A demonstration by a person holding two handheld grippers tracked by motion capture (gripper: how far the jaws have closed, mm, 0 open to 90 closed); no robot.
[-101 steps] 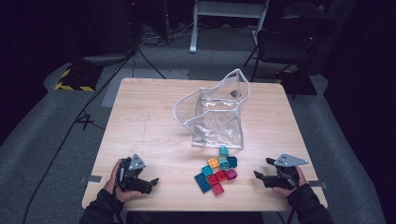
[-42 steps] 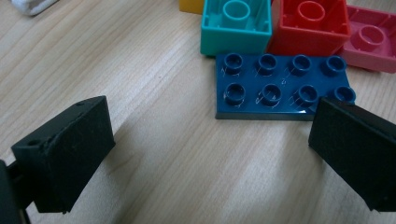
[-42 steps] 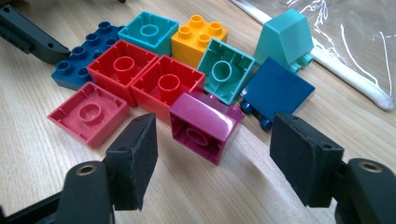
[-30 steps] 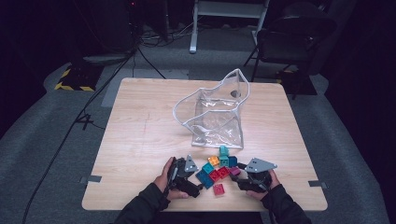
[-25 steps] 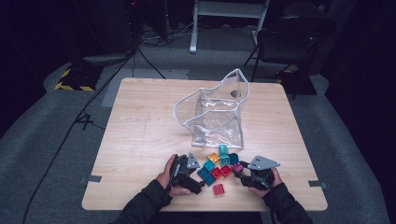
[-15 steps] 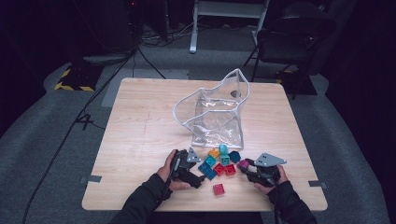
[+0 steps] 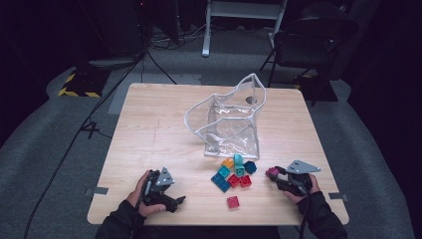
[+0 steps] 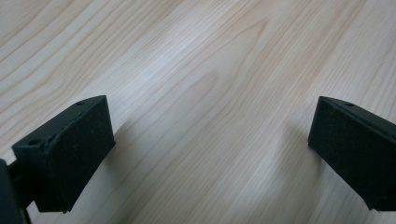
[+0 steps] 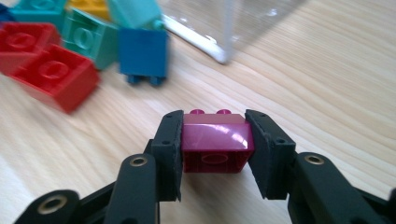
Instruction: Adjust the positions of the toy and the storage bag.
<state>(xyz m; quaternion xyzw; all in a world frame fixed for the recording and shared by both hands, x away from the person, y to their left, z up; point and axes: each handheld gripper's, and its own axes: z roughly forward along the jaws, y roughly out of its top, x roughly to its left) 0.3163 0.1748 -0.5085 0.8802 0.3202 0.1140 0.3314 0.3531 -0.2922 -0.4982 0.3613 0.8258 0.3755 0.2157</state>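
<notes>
The left claw [image 7: 175, 201] rests on the worktop [image 7: 149, 129], jaws apart around bare wood. Right of it lies a block pile [image 7: 235, 174] before a clear bag [image 7: 230, 124]. Farther right, the right claw [image 9: 214, 140] is clamped on 1 magenta block [image 9: 215, 145].

Left tongs [image 7: 179, 201] low and spread wide, right tongs [image 9: 214, 148] clamped together, both hands near the person.
</notes>
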